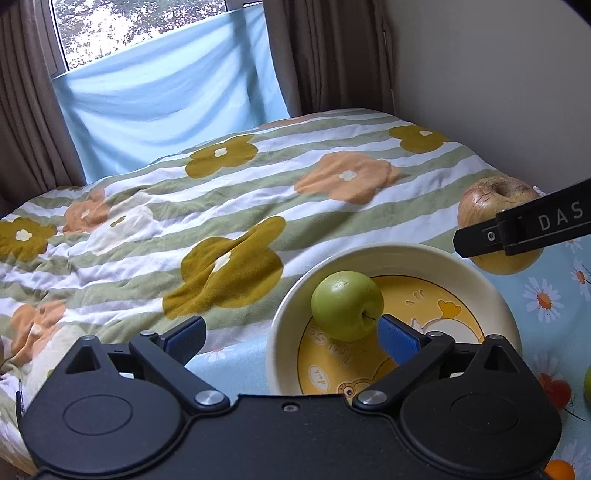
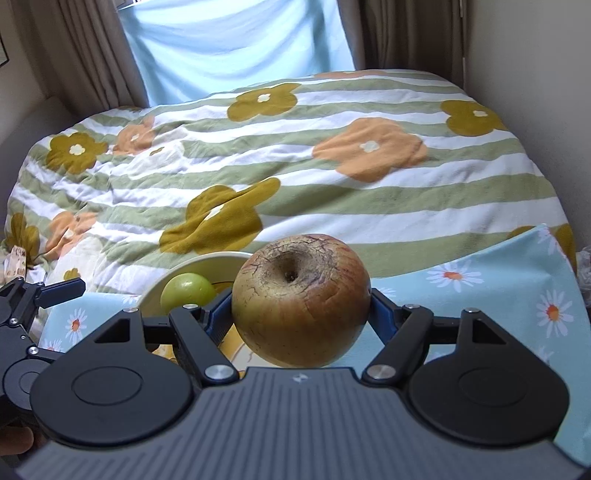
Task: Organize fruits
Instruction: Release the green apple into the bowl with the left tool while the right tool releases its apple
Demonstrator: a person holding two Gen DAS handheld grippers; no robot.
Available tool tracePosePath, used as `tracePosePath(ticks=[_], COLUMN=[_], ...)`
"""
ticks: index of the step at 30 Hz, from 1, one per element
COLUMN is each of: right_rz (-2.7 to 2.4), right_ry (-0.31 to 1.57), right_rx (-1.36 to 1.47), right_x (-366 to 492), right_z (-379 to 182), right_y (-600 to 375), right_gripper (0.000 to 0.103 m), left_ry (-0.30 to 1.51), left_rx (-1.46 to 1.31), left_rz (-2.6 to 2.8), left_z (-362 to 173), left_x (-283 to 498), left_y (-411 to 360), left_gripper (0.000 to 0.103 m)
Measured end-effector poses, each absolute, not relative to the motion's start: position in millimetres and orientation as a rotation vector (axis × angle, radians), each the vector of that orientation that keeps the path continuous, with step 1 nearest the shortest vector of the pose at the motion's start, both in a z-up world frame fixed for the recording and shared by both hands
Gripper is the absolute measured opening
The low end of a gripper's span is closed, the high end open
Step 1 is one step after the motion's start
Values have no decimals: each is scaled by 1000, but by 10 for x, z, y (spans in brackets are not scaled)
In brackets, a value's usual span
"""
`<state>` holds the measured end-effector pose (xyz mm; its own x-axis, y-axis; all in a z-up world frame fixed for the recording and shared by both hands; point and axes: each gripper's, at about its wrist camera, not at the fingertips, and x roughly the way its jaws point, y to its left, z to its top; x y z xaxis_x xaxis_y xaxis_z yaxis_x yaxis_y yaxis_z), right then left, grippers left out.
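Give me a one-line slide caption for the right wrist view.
Right gripper holds a wrinkled reddish apple near the cream bowl, where a green apple already sits.

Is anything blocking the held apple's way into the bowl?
Nothing visible. The right gripper holds the wrinkled apple near the bowl; the green apple sits at its left side, leaving the rest free.

Lying under a striped flowered quilt [image 2: 295, 155], with brown curtains [image 1: 33, 110], daylight glowing through a window [image 1: 140, 26].
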<state>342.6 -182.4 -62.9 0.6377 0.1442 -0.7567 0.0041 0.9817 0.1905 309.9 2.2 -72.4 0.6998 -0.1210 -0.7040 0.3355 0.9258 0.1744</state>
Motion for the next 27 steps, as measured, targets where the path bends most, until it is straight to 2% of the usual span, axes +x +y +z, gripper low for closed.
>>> tracePosePath(ticks=[20, 21, 23, 27], right_rz=[218, 215, 207, 201], right_ry=[893, 878, 828, 788], right_rx=[-49, -63, -97, -105], right_x=[3592, 3575, 3542, 3520], right_z=[-1092, -1094, -1051, -972], right_y=[-1250, -1239, -1229, -1257], right_gripper=[90, 91, 103, 103], left_ry=[778, 778, 778, 787], left_rx=[225, 224, 224, 214], left_rz=[-156, -154, -153, -142], left_z=[-671, -672, -668, -664], left_x=[2962, 2954, 2933, 2915], left_y=[511, 515, 523, 530], left_gripper=[101, 101, 101, 101])
